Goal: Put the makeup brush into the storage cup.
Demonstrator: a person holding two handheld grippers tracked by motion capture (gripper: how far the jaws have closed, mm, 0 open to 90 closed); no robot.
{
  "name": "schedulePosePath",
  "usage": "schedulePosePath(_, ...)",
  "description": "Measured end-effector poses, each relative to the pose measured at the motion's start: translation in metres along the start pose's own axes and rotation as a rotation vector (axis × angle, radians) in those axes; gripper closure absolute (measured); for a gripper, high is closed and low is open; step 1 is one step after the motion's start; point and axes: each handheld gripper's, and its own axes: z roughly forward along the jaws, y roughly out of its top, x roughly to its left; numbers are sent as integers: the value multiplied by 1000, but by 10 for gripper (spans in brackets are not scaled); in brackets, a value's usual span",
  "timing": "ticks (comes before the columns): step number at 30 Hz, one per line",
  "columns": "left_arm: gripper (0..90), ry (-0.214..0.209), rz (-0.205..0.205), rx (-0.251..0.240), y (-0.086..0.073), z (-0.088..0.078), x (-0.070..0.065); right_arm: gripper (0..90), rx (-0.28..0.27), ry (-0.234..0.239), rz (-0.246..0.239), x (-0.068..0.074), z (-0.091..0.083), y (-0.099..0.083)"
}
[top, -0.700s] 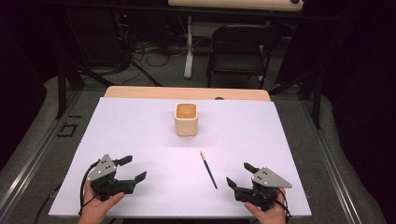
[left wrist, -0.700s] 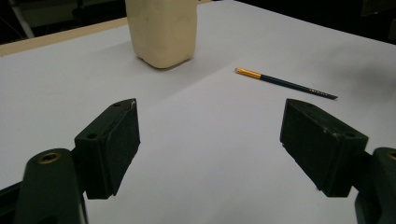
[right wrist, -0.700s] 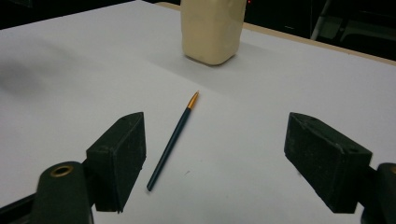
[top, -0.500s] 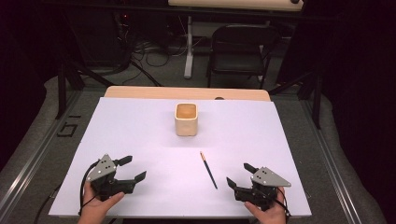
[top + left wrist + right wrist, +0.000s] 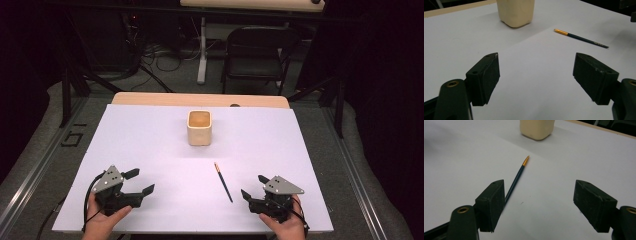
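We're looking down on a big white table [image 5: 150,140] w/ a wooden strip along its far edge. A cream cup [image 5: 199,127], squarish w/ rounded corners, is standing upright toward the far middle, open top up.

Near left, we're seeing the left gripper [image 5: 138,182] resting low over the table in a person's hand [image 5: 102,222], jaws pointing right and standing wide apart w/ nothing but bare table between them. In the left gripper view [image 5: 536,75] the gap is framing white surface; the cup [image 5: 515,11] is sitting far ahead and a bit left of center, the pencil [image 5: 581,38] lying far right, well apart from both pads.

Near right, the right gripper [image 5: 254,186] is sitting in the other hand [image 5: 285,227], jaws pointing left, also spread wide and gripping nothing.

The pencil [image 5: 223,181], dark green w/ a gold end, is lying flat btwn the two grippers, much nearer the right one, just left of its jaw tips, not touching as far as we can tell. It's running diagonally, gold end toward the far side, pointing roughly at the cup. In the right gripper view [image 5: 540,202] the pencil [image 5: 517,177] is slanting up from behind the left-hand pad; its near end is hidden by that pad, so contact there we can't tell. The cup [image 5: 537,128] is sitting at the far top.
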Motion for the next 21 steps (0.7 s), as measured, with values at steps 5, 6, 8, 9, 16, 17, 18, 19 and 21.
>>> schedulePosePath(5,218,7,-8,28,0,1,1,250,50,-6,6,-1,4,3)
schedulePosePath(6,218,11,-7,32,0,1,1,250,67,-8,2,-1,5,4)
schedulePosePath(8,218,15,-6,34,0,1,1,250,81,-14,-5,-1,6,6)
schedulePosePath(9,218,21,-6,42,-1,2,2,250,98,-14,-3,-2,6,8)
schedulePosePath(16,218,26,-8,51,-2,2,2,251,177,-13,1,-4,11,14)
schedulePosePath(17,218,25,-10,52,-2,2,2,255,188,-13,9,-5,11,15)
schedulePosePath(18,218,27,-8,55,-2,3,2,258,201,-12,18,-6,12,16)
schedulePosePath(19,218,27,-8,55,-2,3,2,261,217,-7,28,-7,12,16)
schedulePosePath(21,218,26,-8,56,-2,3,2,261,238,-2,38,-9,13,17)
